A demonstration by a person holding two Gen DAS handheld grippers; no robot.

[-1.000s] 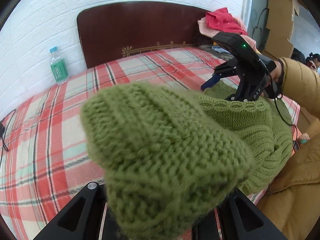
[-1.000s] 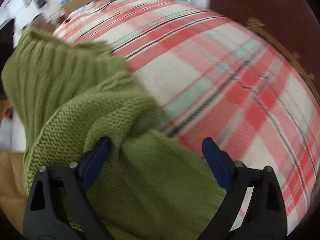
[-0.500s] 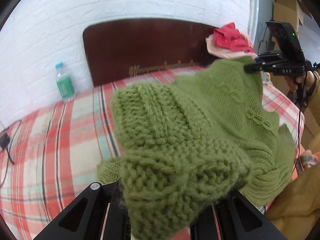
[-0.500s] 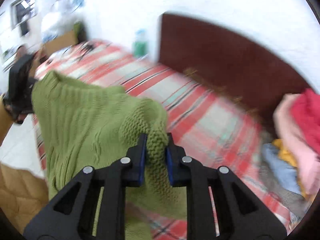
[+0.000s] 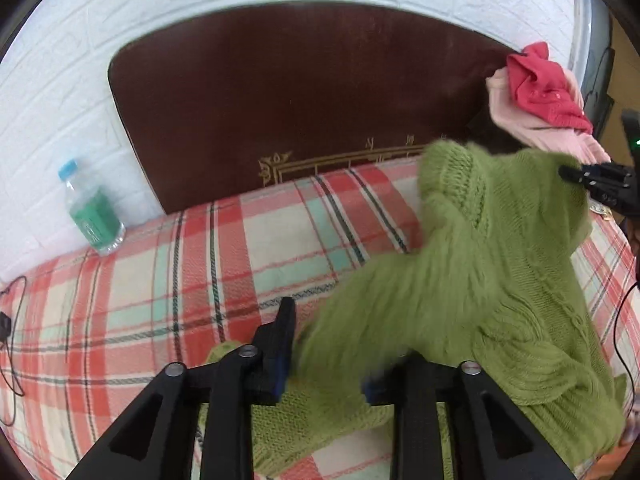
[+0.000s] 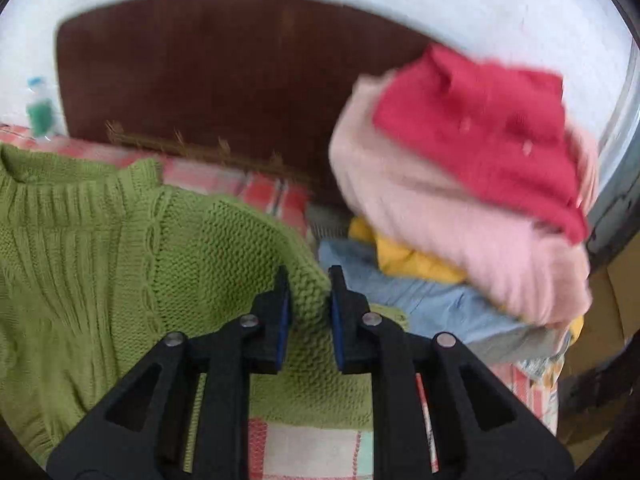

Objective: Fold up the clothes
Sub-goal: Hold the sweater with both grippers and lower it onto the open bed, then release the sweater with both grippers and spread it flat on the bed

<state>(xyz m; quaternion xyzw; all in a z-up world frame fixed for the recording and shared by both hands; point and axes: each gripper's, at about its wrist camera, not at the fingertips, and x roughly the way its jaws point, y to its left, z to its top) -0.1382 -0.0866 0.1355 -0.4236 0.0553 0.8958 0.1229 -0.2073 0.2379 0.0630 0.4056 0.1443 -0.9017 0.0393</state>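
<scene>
Left tongs [image 5: 326,344]: low over the bed, pointing toward the headboard; fingers set apart, with a motion-blurred band of sweater passing between them. The blur hides whether the fingers grip it, so I cannot tell.
Right tongs [image 6: 310,300]: narrow, clamped on a thick fold of the sweater between blue-lined fingers; seen from the left wrist view at the right edge [image 5: 596,184], raised above the bed with the knit hanging from it.
Sweater [image 5: 500,280]: green chunky knit, with a ribbed collar, cable columns and ribbed hem. It is stretched from the right tongs down to the left tongs, its lower part lying bunched on the bed on the right side.
Bed [image 5: 160,300]: soft cover in red, cream and teal plaid with dark lines, lying flat.
Headboard [image 5: 300,100]: dark brown, smooth, arched top, with gold ornamental trim along its lower edge.
Wall [image 5: 80,60]: white painted brick.
Bottle [image 5: 90,210]: clear plastic, blue cap, green label, upright at the far left of the bed against the wall.
Clothes pile [image 6: 460,208]: heaped at the headboard's right end; red knit on top, pink fleecy garment under it, yellow and pale blue cloth below.
Cable [image 5: 12,340]: thin, black, looped on the bed's left edge.
</scene>
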